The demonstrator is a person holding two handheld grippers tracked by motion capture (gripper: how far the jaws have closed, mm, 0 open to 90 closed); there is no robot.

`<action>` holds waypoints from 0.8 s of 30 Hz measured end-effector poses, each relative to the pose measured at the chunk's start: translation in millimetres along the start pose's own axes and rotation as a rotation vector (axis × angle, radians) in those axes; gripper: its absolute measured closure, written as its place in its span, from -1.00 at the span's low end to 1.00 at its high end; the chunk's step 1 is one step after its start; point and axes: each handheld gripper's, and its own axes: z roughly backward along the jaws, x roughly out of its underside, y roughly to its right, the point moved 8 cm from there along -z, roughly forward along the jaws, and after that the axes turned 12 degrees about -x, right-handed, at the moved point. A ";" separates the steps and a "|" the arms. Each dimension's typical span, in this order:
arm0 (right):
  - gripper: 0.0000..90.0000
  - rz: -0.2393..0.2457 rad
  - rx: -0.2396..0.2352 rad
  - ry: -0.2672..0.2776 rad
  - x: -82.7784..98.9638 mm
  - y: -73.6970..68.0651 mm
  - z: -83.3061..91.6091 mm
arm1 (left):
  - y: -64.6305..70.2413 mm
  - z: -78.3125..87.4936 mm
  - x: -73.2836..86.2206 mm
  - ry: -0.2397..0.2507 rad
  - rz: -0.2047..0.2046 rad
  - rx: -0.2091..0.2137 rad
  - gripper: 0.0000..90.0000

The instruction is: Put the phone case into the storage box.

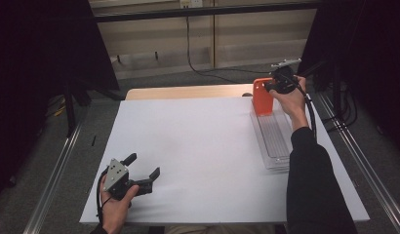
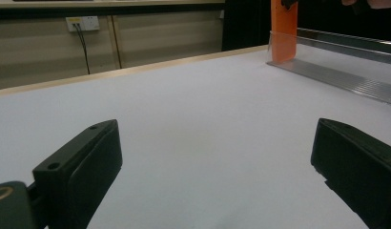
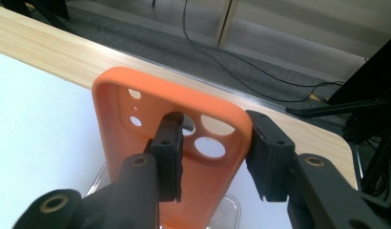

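One orange phone case (image 3: 184, 157) stands upright between the right tool's (image 3: 213, 152) loosened jaws; left tool (image 2: 217, 167) released

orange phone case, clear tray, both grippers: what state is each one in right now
orange silicone phone case: upright, lower end in the tray, its right edge between the right gripper's jaws
clear ribbed plastic tray: flat on the white table sheet
right gripper: jaws part open, straddling the case edge
left gripper: open, nothing between jaws
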 end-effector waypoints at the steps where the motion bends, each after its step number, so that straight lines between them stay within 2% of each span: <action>1: 0.29 -0.001 -0.001 0.002 0.1 0.1 -0.3 | -0.1 0.0 -0.3 0.002 0.002 -0.001 -0.93; 7: 0.18 -0.001 0.000 -0.004 1.1 -0.7 -2.1 | 0.0 0.1 0.0 -0.001 -0.002 0.000 -0.93; 24: -0.29 -0.062 0.020 0.028 5.0 6.3 8.0 | -0.4 -0.3 0.0 -0.001 -0.003 -0.003 -0.93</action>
